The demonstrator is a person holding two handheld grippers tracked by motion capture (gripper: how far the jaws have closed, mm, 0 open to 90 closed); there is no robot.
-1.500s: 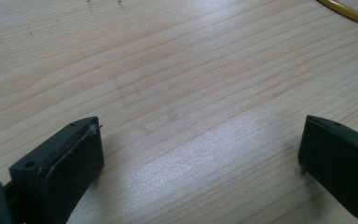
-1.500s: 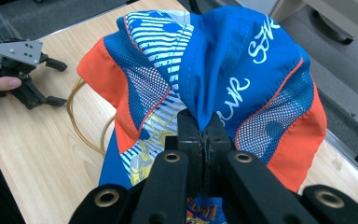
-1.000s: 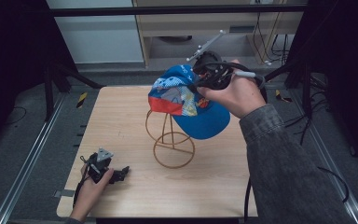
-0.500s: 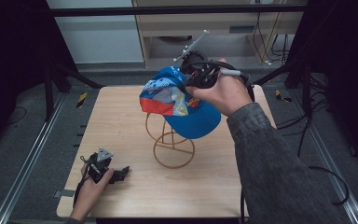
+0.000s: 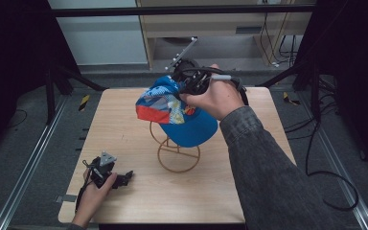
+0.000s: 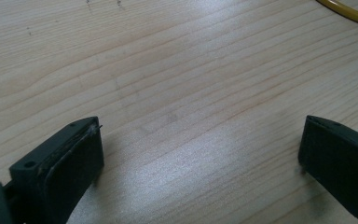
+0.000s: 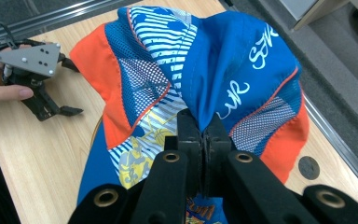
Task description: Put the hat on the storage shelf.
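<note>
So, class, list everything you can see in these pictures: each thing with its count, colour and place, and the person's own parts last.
Cap: one, blue with orange and white patterned panels, above the stand, pinched at the crown.
Stand: one, yellow wire, middle of the table, under the cap.
Table: one, pale wood, centre of the high view.
Shelf unit: one, beige, behind the table.
Left gripper: one, black with a grey plate, resting on the table's near left corner, fingers apart, nothing between them.
Right gripper: one, black, raised over the stand, shut on the cap.
Hands: two, one on each gripper.
Sleeve: one, grey, on the right arm.
</note>
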